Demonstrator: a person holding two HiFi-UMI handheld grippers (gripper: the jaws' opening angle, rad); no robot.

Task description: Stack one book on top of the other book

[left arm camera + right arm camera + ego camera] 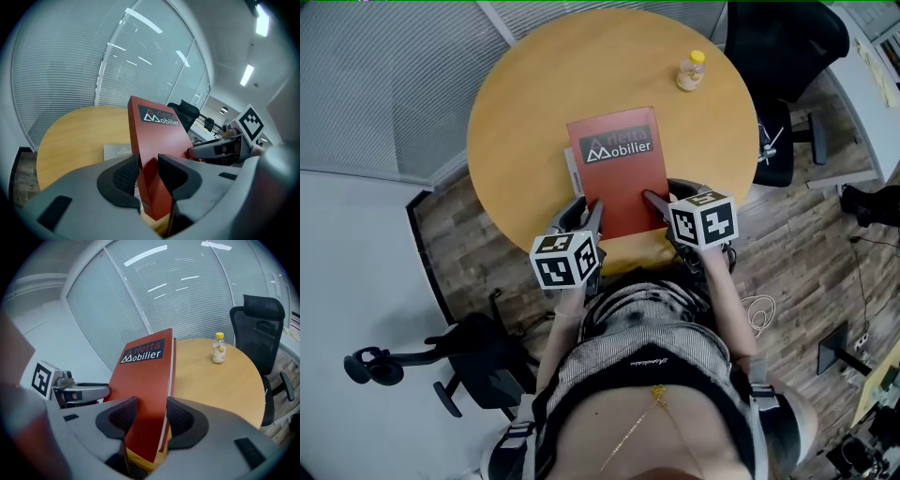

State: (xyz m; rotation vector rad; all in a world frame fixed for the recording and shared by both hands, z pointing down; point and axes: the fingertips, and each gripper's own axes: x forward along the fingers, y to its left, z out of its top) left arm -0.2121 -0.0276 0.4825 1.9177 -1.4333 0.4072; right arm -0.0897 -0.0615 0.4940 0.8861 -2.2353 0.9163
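Note:
A red book point(619, 164) with "Mobilier" on its cover is held at its near end by both grippers, over the round wooden table point(525, 103). My left gripper point(581, 208) is shut on its near left corner, pads on both faces point(157, 136). My right gripper point(661, 202) is shut on the near right edge point(145, 376). A grey book point(572, 167) lies flat on the table beneath the red one, showing only along its left side point(116, 152). The red book slopes up from the grippers in both gripper views.
A small yellow-capped bottle point(691, 70) stands at the table's far right point(218, 348). A black office chair point(787, 56) sits beyond the table on the right, another chair point(441, 361) by the person's left. Window blinds run behind the table.

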